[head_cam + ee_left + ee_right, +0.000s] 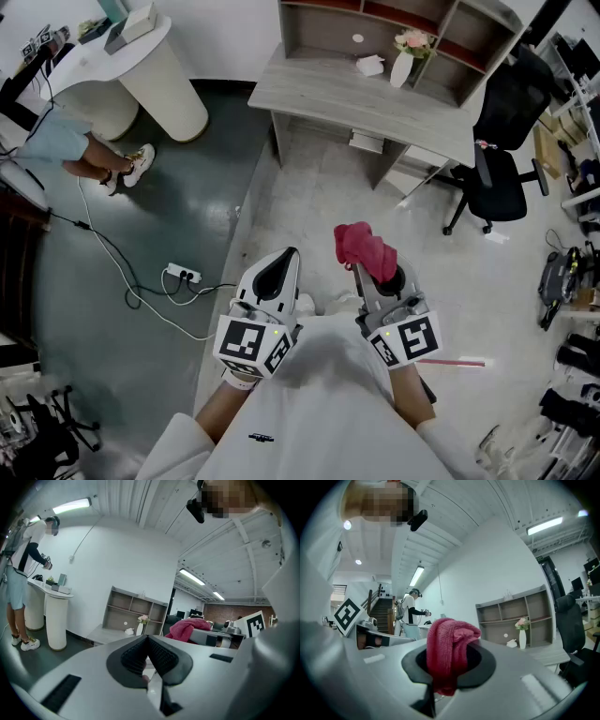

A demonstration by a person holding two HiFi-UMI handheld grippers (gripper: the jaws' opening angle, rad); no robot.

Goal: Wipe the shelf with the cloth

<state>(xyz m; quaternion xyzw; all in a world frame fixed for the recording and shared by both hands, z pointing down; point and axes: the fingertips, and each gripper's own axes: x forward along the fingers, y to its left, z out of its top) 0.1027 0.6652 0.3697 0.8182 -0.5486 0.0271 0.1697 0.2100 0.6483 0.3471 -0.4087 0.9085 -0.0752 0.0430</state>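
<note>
A red cloth point(365, 249) is bunched between the jaws of my right gripper point(377, 270), which is shut on it; the cloth point(449, 653) fills the middle of the right gripper view. My left gripper point(276, 274) is held beside it, shut with nothing in it, its dark pads point(159, 657) meeting at the tip. Both are held close to my body, well short of the grey shelf unit point(441, 37) on the desk point(337, 94) ahead. The shelf point(133, 609) also shows far off in the left gripper view, and the shelf point(513, 616) in the right gripper view.
A white vase with flowers point(405, 58) and a small white object point(370, 65) stand on the desk. A black office chair point(502, 150) is at the right. A person point(89, 155) stands by a white round counter point(141, 70) at the left. A power strip and cables point(180, 275) lie on the floor.
</note>
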